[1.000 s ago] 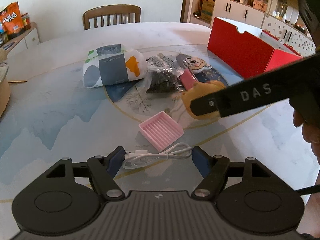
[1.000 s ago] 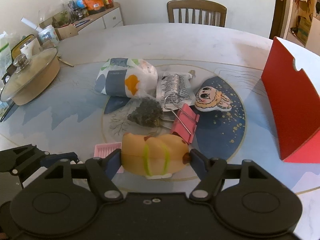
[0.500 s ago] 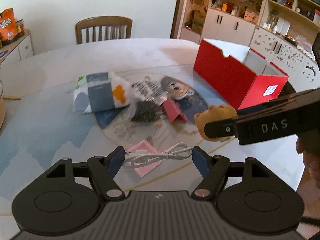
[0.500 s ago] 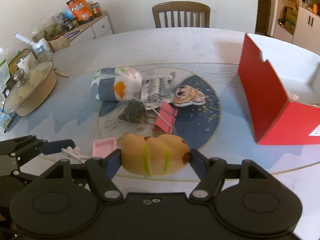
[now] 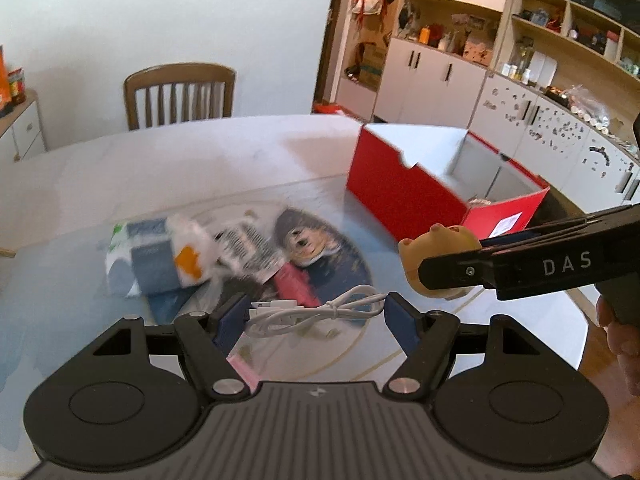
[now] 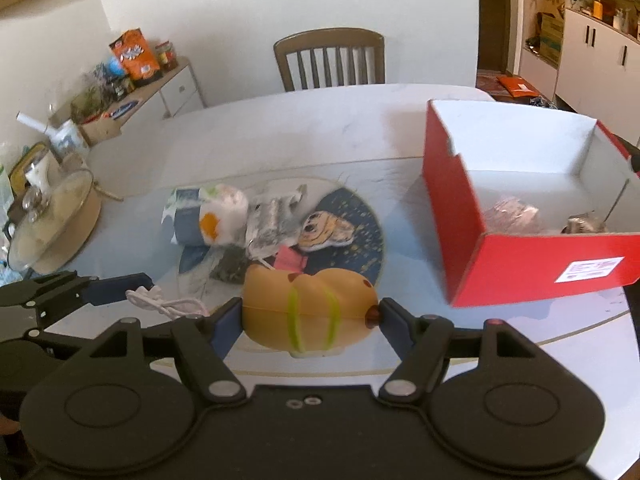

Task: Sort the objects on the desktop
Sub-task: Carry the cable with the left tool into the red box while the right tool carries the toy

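My left gripper (image 5: 317, 314) is shut on a coiled white USB cable (image 5: 280, 316), which hangs above the table. In the right wrist view that cable (image 6: 168, 304) shows at the lower left. My right gripper (image 6: 311, 315) is shut on a yellow squishy toy (image 6: 308, 296) with green stripes, held end to end between the pads. The left wrist view shows the toy (image 5: 436, 256) in the air near the front corner of the open red box (image 5: 404, 196). The red box (image 6: 500, 264) stands right of the toy, with a few small items inside.
On the table's round blue print lie a tissue pack (image 6: 208, 220), a foil packet (image 6: 272, 216), a dark bag (image 6: 230, 266), a pink binder clip (image 6: 290, 258) and a plush animal face (image 6: 324, 228). A lidded pot (image 6: 52, 216) stands far left. A pink ridged tray (image 5: 240, 364) lies under my left gripper.
Both grippers have risen with their loads and swung toward the red box. The box's inside now shows in both views, and the pile on the table sits lower and farther away.
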`<action>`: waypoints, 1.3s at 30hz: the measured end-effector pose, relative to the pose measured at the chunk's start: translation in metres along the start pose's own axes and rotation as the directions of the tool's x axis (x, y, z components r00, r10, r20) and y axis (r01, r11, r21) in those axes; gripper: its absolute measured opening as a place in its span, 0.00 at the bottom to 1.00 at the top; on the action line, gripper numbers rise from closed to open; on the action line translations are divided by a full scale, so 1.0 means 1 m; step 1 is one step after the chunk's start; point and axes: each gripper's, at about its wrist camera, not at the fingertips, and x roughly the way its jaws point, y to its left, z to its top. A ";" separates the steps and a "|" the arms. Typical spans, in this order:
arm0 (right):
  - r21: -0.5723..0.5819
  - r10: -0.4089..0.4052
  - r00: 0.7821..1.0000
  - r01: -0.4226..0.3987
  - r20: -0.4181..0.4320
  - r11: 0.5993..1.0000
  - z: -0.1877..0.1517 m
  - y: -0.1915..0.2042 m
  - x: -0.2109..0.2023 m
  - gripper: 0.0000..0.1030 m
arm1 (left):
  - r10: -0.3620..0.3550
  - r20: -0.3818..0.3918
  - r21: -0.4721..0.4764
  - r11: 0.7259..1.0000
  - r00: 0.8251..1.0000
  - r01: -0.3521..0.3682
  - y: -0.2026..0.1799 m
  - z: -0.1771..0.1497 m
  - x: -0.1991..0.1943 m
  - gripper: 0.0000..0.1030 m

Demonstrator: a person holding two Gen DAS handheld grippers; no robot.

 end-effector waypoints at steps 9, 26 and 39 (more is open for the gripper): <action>0.048 -0.003 0.999 0.000 0.052 0.999 0.013 -0.040 -0.029 0.70 | -0.046 0.026 0.074 0.996 0.999 0.044 -0.043 0.036 0.013 0.72; 0.090 -0.067 0.993 0.058 0.102 0.994 0.036 -0.143 -0.054 0.70 | -0.102 0.032 0.121 0.988 0.994 0.097 -0.124 0.085 0.070 0.72; 0.032 -0.103 0.989 0.100 0.111 0.995 0.063 -0.215 -0.047 0.70 | -0.054 0.015 0.140 0.989 0.998 0.051 -0.165 0.116 0.123 0.72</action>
